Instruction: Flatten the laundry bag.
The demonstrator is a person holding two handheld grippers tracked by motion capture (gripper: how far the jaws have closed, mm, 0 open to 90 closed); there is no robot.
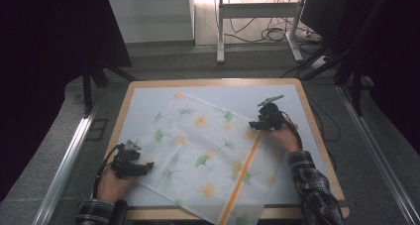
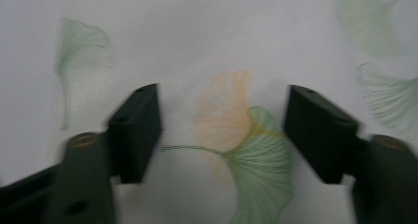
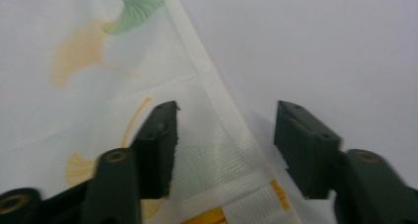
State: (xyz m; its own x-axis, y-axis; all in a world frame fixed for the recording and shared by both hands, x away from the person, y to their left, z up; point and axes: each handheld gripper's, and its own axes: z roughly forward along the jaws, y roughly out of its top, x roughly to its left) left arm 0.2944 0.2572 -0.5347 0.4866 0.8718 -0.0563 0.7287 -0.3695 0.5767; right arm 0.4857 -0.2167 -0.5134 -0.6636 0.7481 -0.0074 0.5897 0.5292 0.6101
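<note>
High view: a leaf-printed mesh bag (image 1: pixel 203 158) lies askew on the table (image 1: pixel 143 98), its near corner overhanging the table's front edge.
The left gripper (image 1: pixel 146 168) at the bag's left corner and the right gripper (image 1: pixel 253 124) at its right corner both stand apart, clamping nothing; bare tabletop rings the bag's far sides.

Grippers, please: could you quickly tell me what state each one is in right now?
Left gripper: open, fingers apart over the cloth, holding nothing.
Right gripper: open, fingers astride the cloth's edge, not pressing it.

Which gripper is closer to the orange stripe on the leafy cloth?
Right. The right gripper sits at the orange stripe's top end; the left gripper is across the cloth at its left edge.
</note>
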